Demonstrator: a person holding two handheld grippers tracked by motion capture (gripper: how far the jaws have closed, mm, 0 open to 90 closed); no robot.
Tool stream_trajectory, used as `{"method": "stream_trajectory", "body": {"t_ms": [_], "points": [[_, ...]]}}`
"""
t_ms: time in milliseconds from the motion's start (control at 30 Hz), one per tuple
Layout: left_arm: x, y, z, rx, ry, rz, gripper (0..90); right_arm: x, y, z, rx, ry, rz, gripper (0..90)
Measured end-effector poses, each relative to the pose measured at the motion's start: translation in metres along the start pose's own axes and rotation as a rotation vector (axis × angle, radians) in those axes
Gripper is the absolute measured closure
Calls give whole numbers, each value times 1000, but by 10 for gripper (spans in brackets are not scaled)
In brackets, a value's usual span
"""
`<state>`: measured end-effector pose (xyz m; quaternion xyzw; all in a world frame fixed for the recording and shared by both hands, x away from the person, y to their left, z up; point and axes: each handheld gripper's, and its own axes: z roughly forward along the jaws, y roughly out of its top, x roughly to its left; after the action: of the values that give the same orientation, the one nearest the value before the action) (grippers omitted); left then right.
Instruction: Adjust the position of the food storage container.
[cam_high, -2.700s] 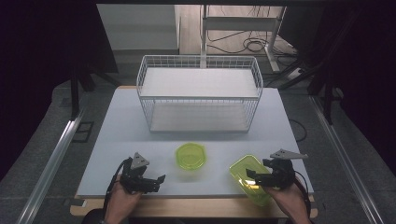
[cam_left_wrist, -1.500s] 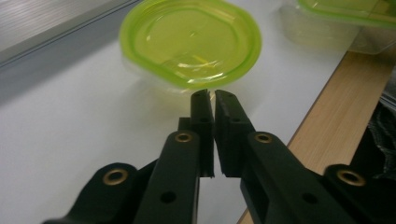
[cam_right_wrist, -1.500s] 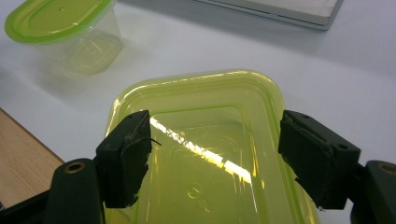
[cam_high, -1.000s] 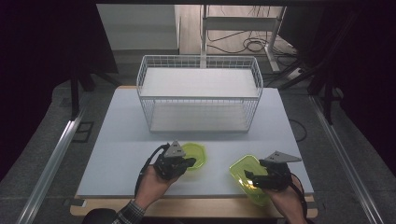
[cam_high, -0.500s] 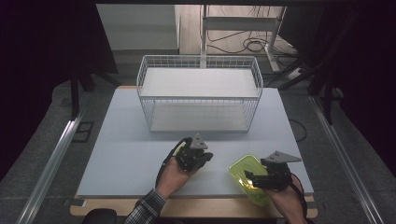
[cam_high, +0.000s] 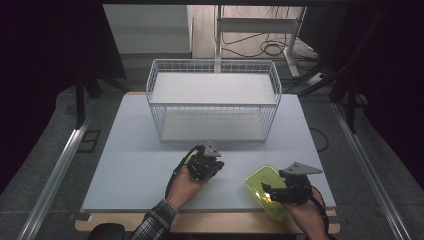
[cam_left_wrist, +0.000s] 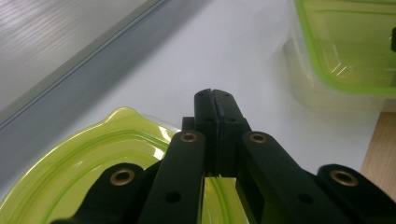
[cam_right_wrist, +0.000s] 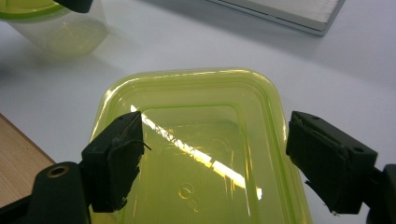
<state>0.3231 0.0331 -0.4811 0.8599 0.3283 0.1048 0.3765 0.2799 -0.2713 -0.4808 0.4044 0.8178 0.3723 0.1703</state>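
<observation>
Resting on the near half of the white tabletop (cam_high: 150, 150), two translucent lime-green plastic food containers are the things in hand. The round lime-green plastic container (cam_left_wrist: 93, 154) sits near the middle of the near edge, in front of the white wire basket (cam_high: 214, 100) that stands at the far centre of the table. In the high view the left gripper (cam_high: 205, 162) covers most of this round container, with the person's left hand (cam_high: 182, 187) behind it and a plaid sleeve (cam_high: 152, 225) coming in from the near edge. In the left gripper view the two black jaws are pressed flat together with no gap, and nothing is caught between them; they hang over the round container's rim, with bare white table beyond their tips. Whether they touch the rim cannot be told.

To the right, close to the near right corner, lies the rectangular lime-green plastic container with rounded corners (cam_right_wrist: 205, 154), partly over the table's wooden edge strip (cam_right_wrist: 18, 158). The right gripper (cam_right_wrist: 215, 163) hovers above it with its jaws spread wide, one on each side of the container; they have just been opening a little further. The pads stand just beside the container's two long rims, and no squeeze on it can be made out. In the high view the right gripper (cam_high: 285, 190) sits at the rectangular container's right side, well apart from the left gripper.
</observation>
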Motion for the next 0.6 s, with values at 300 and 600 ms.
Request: {"method": "stream_trajectory", "body": {"t_ms": [300, 600], "points": [[22, -21, -21, -1, 29, -52, 900, 1, 0, 1, -1, -2, 6, 195], [38, -42, -42, -1, 61, -98, 900, 1, 0, 1, 1, -4, 8, 195]]}}
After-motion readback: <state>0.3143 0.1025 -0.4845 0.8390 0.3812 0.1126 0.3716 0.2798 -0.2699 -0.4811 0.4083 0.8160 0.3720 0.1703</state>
